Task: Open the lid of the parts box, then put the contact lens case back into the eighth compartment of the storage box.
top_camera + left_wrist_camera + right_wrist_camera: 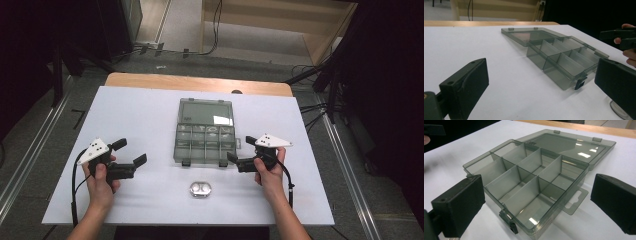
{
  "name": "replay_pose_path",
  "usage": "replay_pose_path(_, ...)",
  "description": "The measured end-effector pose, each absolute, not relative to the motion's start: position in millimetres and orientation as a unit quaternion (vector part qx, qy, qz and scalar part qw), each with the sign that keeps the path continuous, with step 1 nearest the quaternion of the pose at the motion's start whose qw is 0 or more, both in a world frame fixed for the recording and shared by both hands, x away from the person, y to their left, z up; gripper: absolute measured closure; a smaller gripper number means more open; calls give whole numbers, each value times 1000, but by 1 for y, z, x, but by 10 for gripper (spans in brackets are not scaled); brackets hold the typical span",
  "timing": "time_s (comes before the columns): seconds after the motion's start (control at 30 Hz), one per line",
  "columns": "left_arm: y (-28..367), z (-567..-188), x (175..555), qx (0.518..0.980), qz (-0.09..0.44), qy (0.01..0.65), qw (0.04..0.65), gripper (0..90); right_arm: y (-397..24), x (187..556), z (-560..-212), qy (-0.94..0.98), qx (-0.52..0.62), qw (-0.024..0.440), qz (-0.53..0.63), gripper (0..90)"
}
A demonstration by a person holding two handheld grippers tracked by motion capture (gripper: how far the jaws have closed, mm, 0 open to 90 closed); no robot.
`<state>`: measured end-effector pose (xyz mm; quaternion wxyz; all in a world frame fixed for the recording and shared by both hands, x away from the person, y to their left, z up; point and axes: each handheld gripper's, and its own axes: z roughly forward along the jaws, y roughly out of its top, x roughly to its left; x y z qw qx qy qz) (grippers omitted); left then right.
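White table (150, 115) lay under your hands, with the grey plastic box (205, 143) at its middle, lid flat open behind the compartments. Your left gripper (131, 151) sat well left of the box, jaws spread and holding nothing. Your right gripper (241, 148) hung just beside its right edge, likewise spread wide. Near you lay a small metal tin (200, 189).

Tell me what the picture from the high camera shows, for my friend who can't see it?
An open smoky-grey compartment box lies in the middle of a white table, its lid folded flat away from the person. A left hand-held gripper and a right hand-held gripper sit on either side of it, jaws apart. A small shiny metal piece lies nearer the person.
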<state>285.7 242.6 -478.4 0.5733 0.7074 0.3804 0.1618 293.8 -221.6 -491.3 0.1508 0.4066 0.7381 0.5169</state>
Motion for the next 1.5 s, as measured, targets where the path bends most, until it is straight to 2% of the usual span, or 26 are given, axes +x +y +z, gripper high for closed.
replay_pose_path(0.53, 271, -476, 267, 697, 189, 383, 575, 0, -220, 286, -485, 742, 392, 150, 522, 0)
replay_pose_path(1.0, 296, -481, 254, 687, 196, 398, 576, 0, -208, 283, -479, 760, 356, 126, 529, 0)
replay_pose_path(1.5, 302, -486, 247, 689, 202, 396, 572, 0, -193, 277, -471, 784, 314, 108, 524, 0)
